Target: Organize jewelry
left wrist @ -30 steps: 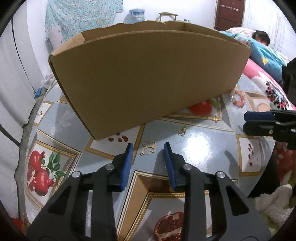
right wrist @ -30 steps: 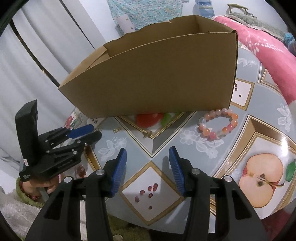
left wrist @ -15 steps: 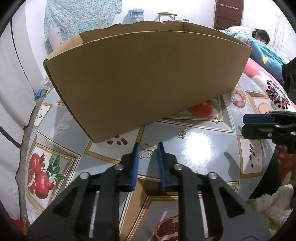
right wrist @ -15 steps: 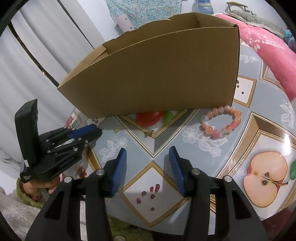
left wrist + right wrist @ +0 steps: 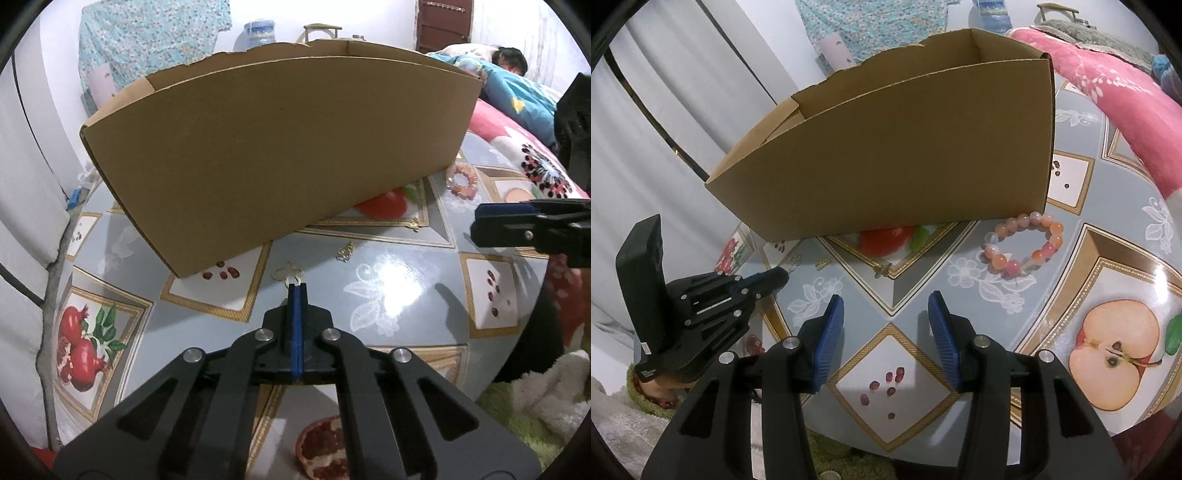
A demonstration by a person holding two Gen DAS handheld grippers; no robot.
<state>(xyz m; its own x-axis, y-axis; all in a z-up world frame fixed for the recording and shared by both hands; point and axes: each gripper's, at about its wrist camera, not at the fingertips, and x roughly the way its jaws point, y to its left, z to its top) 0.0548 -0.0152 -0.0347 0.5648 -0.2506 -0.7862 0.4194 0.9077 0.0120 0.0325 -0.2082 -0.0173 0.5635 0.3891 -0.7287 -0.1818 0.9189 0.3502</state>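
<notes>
Left wrist view: the counter (image 5: 402, 280), round and covered in a grey-blue cloth printed with pomegranates, apples and flowers, fills most of the picture. On it stands the box (image 5: 273, 147), open-topped brown cardboard, taking up the far half; its inside is hidden from both views. To the right of the counter lies a bed (image 5: 513, 122) with pink and blue bedding, and a person is lying on it at the far end.

The left gripper (image 5: 296, 287) points down at the counter with its blue fingers (image 5: 293, 306) pressed together. Their tips sit at the near end of the clover charm (image 5: 287, 271), a small gold four-lobed piece lying flat just in front of the box; a bit of its gold shows on either side of the tips, so it appears pinched there. The right gripper (image 5: 884, 314) hangs over the near edge of the counter, its fingers (image 5: 831, 332) standing about half apart with nothing between them, only the printed seeds below.

The bracelet (image 5: 1025, 245), a ring of pink, orange and clear beads, lies flat by the box's right corner, well apart from both grippers. A second gold charm (image 5: 345, 252), smaller, lies a little right of the clover one, near the box's front wall. A third tiny gold piece (image 5: 882, 271) lies on the gilt border printed under the red fruit.
</notes>
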